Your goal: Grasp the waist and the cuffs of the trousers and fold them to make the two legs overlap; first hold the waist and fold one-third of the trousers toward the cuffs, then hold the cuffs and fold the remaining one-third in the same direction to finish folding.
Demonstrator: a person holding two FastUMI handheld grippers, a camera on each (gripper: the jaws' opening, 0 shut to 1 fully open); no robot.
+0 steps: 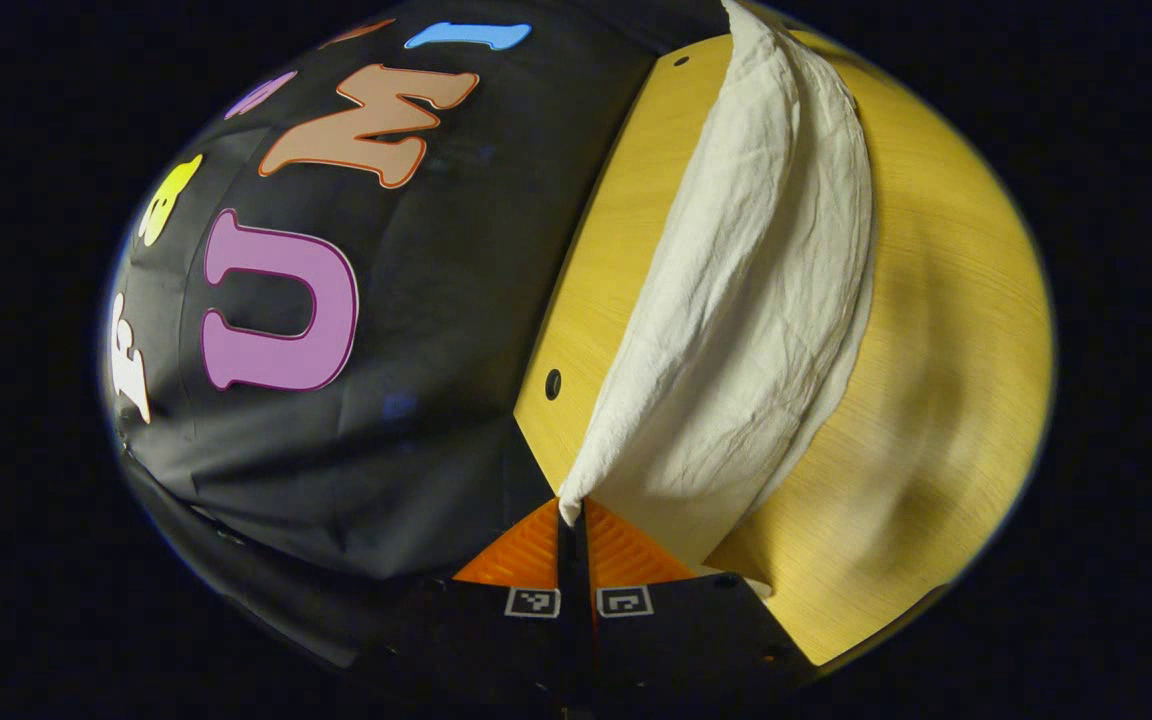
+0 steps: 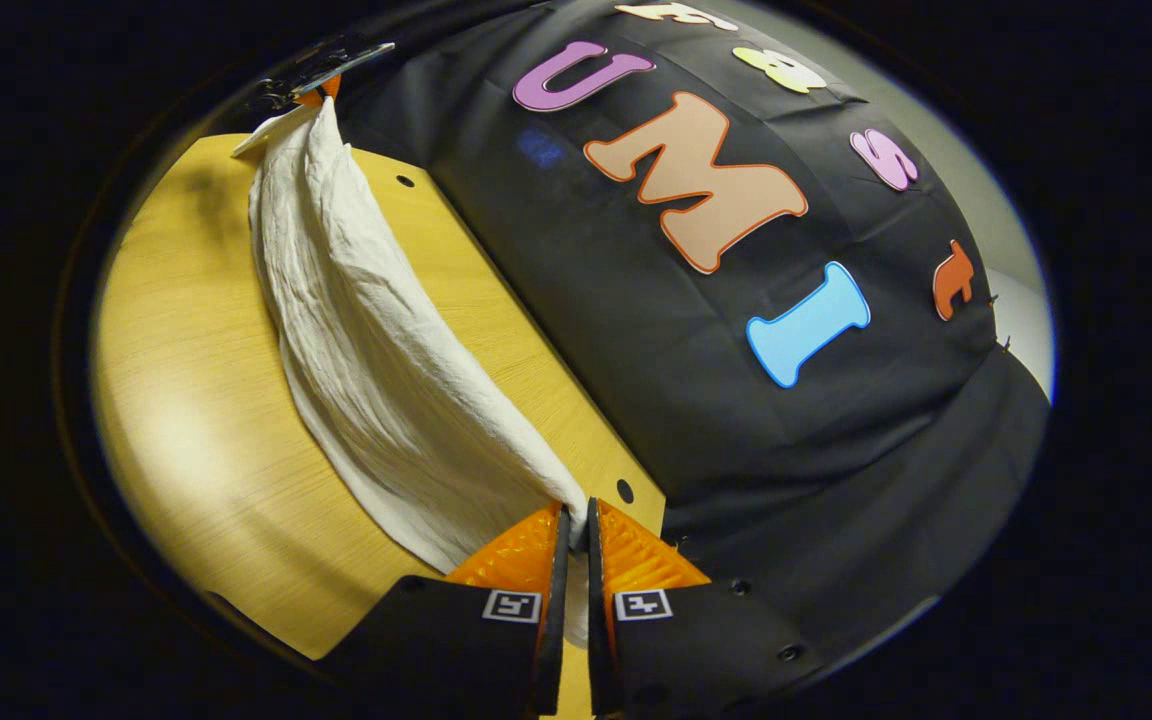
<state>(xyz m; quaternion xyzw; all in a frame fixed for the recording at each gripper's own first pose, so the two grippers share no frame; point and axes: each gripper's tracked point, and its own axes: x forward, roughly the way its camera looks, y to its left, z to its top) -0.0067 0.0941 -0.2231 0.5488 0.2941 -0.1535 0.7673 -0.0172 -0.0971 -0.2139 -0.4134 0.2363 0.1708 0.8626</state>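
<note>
The white trousers [image 1: 746, 300] hang as one long band strung between the two hand-held grippers, sagging in the middle onto the wooden counter [image 1: 936, 400].

In the left gripper view, the left hand-held gripper [image 1: 576, 520] has its fingers closed to a thin slit, with one end of the cloth pinched at the tips. From there the trousers run away toward 1 o'clock, their long axis in line with the fingers.

In the right gripper view, the right hand-held gripper [image 2: 576, 520] is likewise nearly closed on the other end of the cloth. The trousers [image 2: 376, 360] stretch from it toward 11 o'clock, up to the far left hand-held gripper [image 2: 321, 85], which holds the opposite end lifted off the counter [image 2: 196, 400].

Which end is waist and which is cuffs I cannot tell.

The upper layer looks raised and the lower layer appears to rest on the wood, so my judgement is that the lengthwise fold, laying one leg over the other, is in hand. Both grippers are equally placed, one at each end. The coming move turns on carrying both ends sideways together, across the long axis, keeping the band taut.

No containers are present.
</note>
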